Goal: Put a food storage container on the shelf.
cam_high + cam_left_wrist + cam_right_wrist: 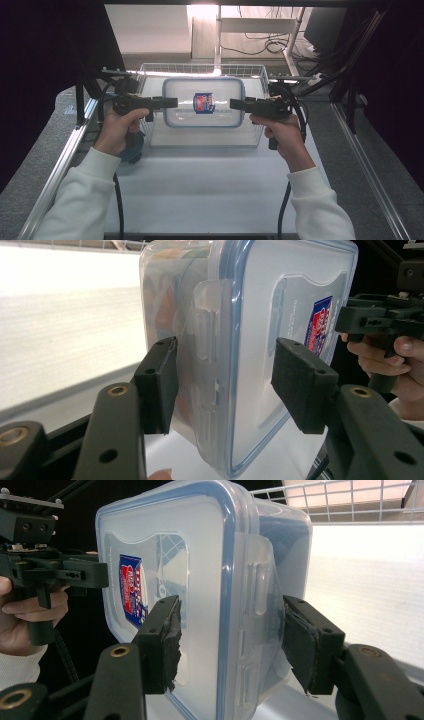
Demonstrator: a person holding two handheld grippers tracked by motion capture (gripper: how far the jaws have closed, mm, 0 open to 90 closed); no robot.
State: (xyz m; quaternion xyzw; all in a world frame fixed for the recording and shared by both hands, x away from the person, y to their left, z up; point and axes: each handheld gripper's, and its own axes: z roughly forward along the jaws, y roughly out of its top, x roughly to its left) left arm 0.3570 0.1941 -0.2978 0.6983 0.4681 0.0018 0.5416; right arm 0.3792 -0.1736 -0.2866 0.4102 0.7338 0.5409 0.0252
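Observation:
A clear plastic container (222, 114) with a blue-sealed lid and a red-and-blue label hangs level over the wire basket (200, 67). My left gripper (171, 103) clamps its left end and my right gripper (236, 104) its right end. In the left gripper view the container (250, 315) stands on edge between the black pads (159, 385) of the left gripper (227, 382), by the side latch. In the right gripper view the right gripper (232, 642) is shut across the container (200, 555) at its other latch. Each gripper view has the opposite gripper farther off (380, 320) (55, 572).
The white wire basket sits at the back of the white table (210, 180), right under the container. A dark blue round object (133, 151) lies beside the basket's left front corner, under my left hand. Metal rails (60, 165) border the table; cables and frame legs lie beyond.

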